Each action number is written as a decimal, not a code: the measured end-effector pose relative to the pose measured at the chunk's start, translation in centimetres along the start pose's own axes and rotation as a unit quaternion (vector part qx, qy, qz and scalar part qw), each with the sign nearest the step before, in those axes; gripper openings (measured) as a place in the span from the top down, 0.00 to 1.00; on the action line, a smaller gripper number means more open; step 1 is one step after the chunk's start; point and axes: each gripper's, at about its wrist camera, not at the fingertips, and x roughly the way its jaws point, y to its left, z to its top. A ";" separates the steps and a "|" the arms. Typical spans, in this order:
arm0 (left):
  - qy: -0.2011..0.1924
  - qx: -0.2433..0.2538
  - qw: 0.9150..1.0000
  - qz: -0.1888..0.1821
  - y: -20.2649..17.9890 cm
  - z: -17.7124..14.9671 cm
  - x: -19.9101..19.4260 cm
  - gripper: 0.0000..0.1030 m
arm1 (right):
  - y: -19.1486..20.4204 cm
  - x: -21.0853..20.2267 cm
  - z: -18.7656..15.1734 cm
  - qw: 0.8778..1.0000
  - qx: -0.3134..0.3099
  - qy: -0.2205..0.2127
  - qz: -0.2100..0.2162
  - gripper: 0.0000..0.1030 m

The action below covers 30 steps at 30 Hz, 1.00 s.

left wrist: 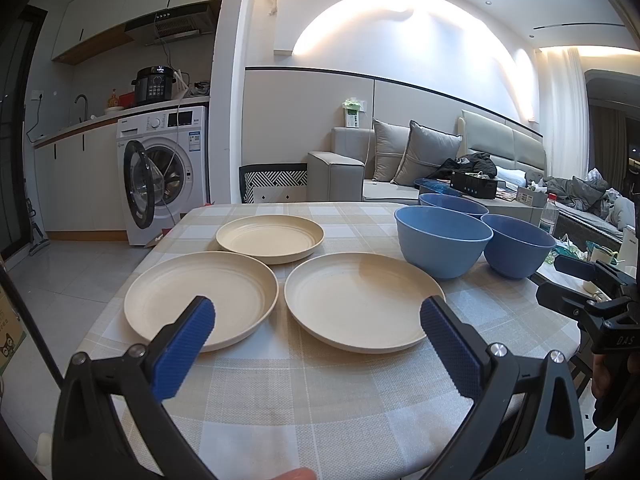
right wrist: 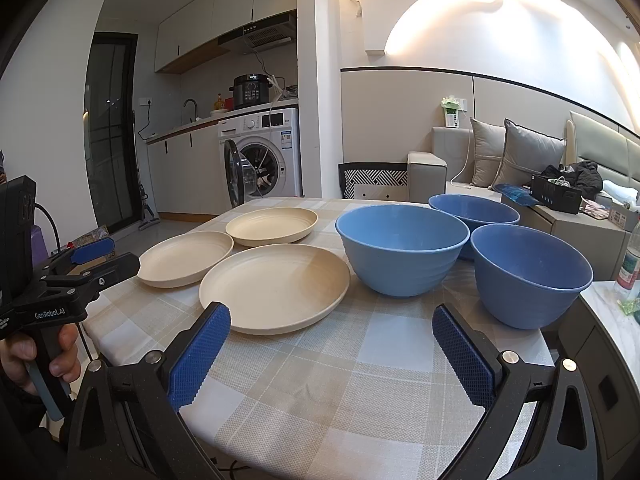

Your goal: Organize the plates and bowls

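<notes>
Hovering over near edge of checked beige-and-white tablecloth (left wrist: pixel 304 396), both grippers empty. Left gripper (left wrist: pixel 318 322), blue ribbed pads spread wide, above gap btwn two near round cream plastic plates: left one (left wrist: pixel 200 298), right one (left wrist: pixel 360 300), just beside each other, not touching. Third cream plate (left wrist: pixel 270 238) behind them, apart. Right gripper (right wrist: pixel 332 332) also wide open, low over cloth, in front of nearest deep blue plastic bowl (right wrist: pixel 402 248) & right-hand blue bowl (right wrist: pixel 530 274). Third blue bowl (right wrist: pixel 474 210) tucked behind those two. Bowls clustered close, right of plates; all upright, unstacked. Hand (right wrist: pixel 40 354) gripping left tool's handle at frame edge.
</notes>
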 end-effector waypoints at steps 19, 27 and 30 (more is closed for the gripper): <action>-0.001 0.000 1.000 0.000 0.0 0.0 0.0 0.00 | 0.0 0.0 0.0 1.000 0.000 0.000 0.000 0.00; -0.001 0.000 1.000 -0.001 0.1 0.0 0.0 0.00 | 0.1 0.0 0.0 1.000 -0.001 0.000 0.000 0.00; -0.002 0.000 1.000 -0.001 0.2 0.1 0.1 0.00 | 0.2 0.0 0.0 1.000 -0.002 0.000 0.000 0.00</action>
